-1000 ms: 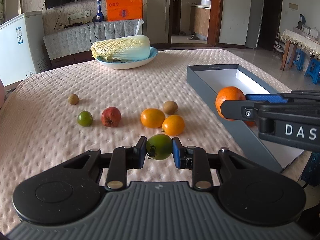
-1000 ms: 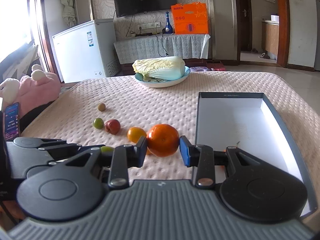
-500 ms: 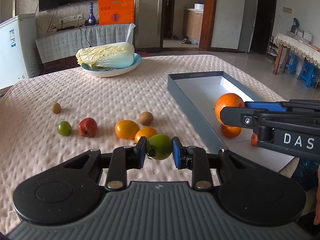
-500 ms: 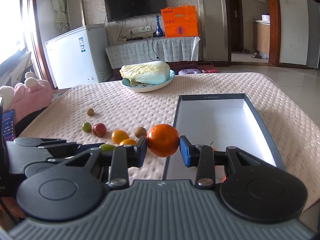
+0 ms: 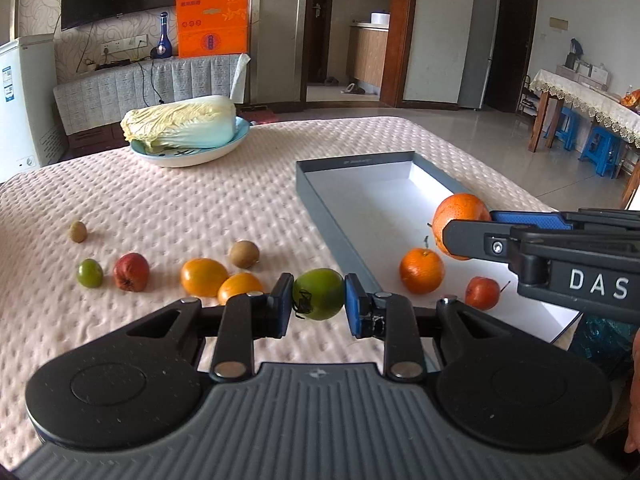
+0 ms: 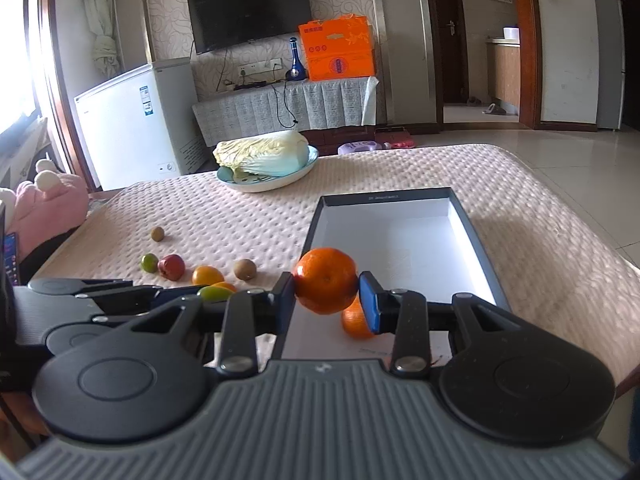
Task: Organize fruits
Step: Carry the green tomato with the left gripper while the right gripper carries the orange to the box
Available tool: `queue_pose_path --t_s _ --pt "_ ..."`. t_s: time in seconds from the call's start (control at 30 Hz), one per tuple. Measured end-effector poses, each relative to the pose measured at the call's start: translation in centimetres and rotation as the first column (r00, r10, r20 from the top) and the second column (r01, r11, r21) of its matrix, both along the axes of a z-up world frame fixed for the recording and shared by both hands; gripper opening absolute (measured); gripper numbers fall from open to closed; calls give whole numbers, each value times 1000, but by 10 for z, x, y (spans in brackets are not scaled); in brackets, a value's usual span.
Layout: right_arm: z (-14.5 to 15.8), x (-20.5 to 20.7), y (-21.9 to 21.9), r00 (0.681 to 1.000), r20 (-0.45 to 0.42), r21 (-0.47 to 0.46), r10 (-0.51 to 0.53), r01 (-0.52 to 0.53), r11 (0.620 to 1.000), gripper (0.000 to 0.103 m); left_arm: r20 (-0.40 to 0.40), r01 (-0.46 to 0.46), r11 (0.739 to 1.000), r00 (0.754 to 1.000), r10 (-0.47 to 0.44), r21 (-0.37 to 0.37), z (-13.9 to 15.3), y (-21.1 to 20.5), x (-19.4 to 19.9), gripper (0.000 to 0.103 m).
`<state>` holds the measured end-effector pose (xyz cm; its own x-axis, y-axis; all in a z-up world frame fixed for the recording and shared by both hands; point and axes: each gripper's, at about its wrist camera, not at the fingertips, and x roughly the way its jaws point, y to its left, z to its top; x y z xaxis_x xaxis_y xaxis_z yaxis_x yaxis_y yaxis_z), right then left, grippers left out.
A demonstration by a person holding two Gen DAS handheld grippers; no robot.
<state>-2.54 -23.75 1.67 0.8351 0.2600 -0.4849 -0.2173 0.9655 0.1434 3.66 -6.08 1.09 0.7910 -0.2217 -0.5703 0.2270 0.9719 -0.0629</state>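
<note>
My left gripper is shut on a green tomato, held above the tablecloth just left of the grey box. My right gripper is shut on an orange and hangs over the box's near end; the same orange shows in the left wrist view. Inside the box lie a smaller orange and a small red fruit. On the cloth remain two yellow-orange fruits, two brown kiwis, a red fruit and a small green one.
A blue plate with a napa cabbage stands at the table's far side. The grey box lies close to the table's right edge. A pink plush toy and a phone sit off the table's left side.
Both grippers have carried their fruit to the right, toward the box. The orange now hangs over the box's inside, and the orange and red fruit lying in the box have come into view.
</note>
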Motion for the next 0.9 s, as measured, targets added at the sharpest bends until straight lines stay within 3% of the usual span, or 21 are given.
queue_pose_path --t_s 0.9 --pt "0 -9 -35 999 -1 -12 -39 39 999 38 17 67 998 998 -66 -19 1 -36 6 32"
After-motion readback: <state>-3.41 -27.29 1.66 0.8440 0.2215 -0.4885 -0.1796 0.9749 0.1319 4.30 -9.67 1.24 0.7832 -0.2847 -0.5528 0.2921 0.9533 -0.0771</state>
